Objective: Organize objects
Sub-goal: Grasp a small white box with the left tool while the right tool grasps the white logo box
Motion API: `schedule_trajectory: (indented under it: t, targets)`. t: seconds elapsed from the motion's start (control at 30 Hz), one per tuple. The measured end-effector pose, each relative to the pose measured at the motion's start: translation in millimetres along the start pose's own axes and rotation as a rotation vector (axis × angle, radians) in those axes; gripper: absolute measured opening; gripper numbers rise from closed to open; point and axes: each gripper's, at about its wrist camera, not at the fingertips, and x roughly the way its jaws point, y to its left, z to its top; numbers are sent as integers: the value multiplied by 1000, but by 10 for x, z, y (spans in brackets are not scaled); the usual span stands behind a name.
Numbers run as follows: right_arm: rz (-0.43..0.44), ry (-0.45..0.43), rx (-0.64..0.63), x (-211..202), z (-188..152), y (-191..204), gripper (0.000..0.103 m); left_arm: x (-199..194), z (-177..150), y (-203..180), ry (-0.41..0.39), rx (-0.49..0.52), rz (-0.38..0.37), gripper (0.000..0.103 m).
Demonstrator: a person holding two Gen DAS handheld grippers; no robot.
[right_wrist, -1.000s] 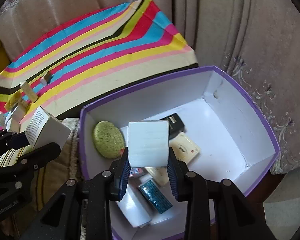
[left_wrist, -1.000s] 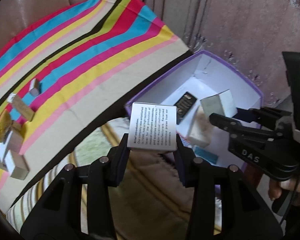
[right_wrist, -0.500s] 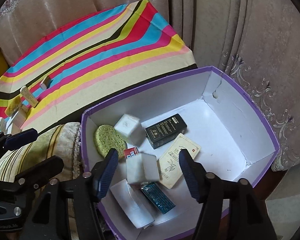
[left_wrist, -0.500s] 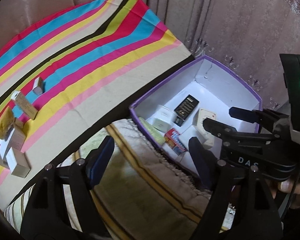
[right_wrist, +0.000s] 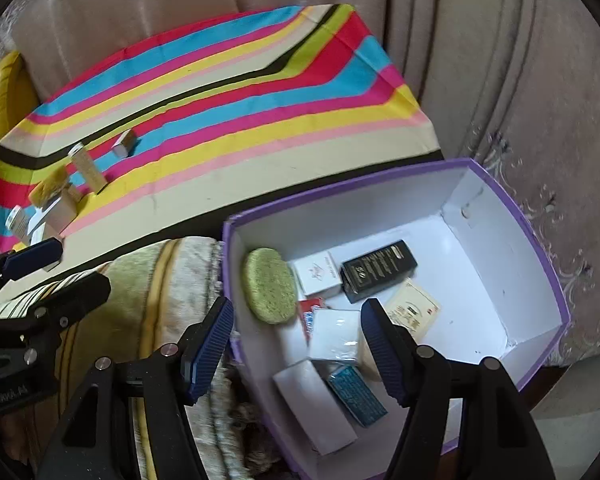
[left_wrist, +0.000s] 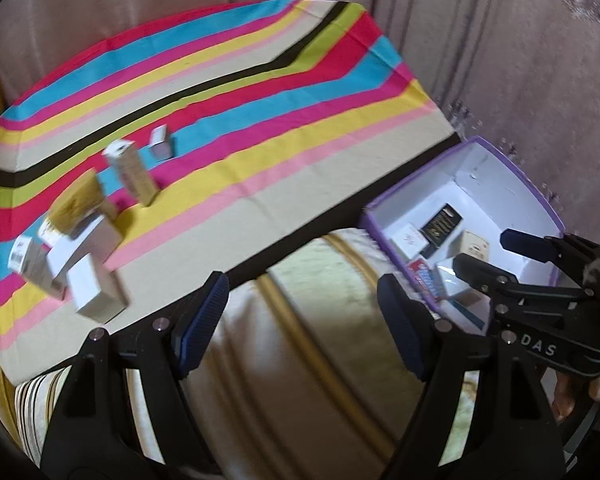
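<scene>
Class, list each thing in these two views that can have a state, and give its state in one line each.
left tongs: open, empty.
right tongs: open, empty, above the box.
purple box: lidless, partly filled.
black carton: lying flat in the box.
green sponge: leaning on the box wall.
tall carton: upright on the striped cloth.

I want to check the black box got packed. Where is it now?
In the right wrist view the black box lies inside the purple bin, mid-floor, between the white carton on its left and the cream packet.
</scene>
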Motion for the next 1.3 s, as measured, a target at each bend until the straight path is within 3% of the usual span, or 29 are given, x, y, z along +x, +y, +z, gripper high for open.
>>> schedule_trajectory:
  t: [0.67,0.93,1.1,1.17,1.3]
  targets:
    - [67,30,-135,50,40,871,67,-156,-203,865,-14,-175,105,79]
    - [73,38,-175,84,76,1108,67,-234,-319,1356,-39,-307,113,79]
    - [88,45,-198,122,88,1229,70,-167,-410,1700,4,-422,105,79]
    - [91,47,-206,129,99,1267,70,-130,-438,1821,19,-471,65,79]
    - [108,46,-218,140,127,1337,71,-90,-449,1931,31,-507,50,79]
